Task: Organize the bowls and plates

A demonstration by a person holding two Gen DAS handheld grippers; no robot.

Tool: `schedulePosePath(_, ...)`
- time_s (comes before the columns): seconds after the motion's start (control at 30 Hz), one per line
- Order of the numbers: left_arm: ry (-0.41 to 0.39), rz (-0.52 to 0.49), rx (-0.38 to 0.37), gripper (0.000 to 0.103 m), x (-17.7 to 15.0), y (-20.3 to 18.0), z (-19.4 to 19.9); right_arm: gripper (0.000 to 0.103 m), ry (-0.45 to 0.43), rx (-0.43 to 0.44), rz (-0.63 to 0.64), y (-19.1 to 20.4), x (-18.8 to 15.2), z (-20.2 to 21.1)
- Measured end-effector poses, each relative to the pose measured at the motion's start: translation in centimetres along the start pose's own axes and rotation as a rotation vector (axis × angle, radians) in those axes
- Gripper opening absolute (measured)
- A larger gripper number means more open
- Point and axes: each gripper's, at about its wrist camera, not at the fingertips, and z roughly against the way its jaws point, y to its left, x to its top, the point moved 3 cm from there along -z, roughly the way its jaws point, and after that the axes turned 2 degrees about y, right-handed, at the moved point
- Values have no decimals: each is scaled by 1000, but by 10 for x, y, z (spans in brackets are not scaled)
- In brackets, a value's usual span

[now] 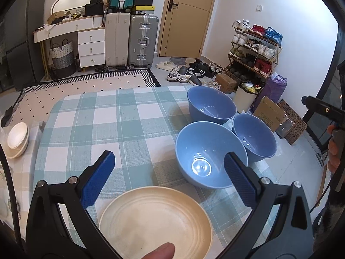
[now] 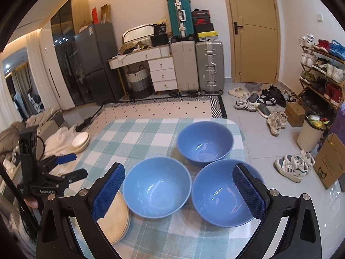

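Three blue bowls stand upright in a cluster on the checked tablecloth (image 1: 90,116): a near bowl (image 1: 210,153), a far bowl (image 1: 211,104) and a right bowl (image 1: 254,137). A cream plate (image 1: 155,222) lies right under my left gripper (image 1: 169,155), which is open and holds nothing. In the right wrist view my right gripper (image 2: 178,168) is open and empty above the near two bowls (image 2: 157,187) (image 2: 220,194), with the third bowl (image 2: 204,141) beyond. The cream plate stack (image 2: 116,218) lies at its left finger. The left gripper (image 2: 78,165) shows at the left.
Stacked white bowls (image 1: 17,139) sit off the table's left edge on a lower surface. A thumb (image 1: 159,251) shows at the bottom. The right gripper's handle (image 1: 323,110) is at the right edge. Beyond the table are a rug, suitcases (image 2: 209,64), shoes and a bin (image 2: 310,133).
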Motion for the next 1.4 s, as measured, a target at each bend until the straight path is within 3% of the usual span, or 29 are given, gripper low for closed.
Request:
schedulePosePath(0.37, 9, -9, -2, 101, 39, -14, -37, 102, -7, -19, -34, -43, 32, 1)
schedulePosePath(1.4, 101, -35, -5, 101, 108, -42, -173, 102, 143, -33, -112, -110, 52, -122)
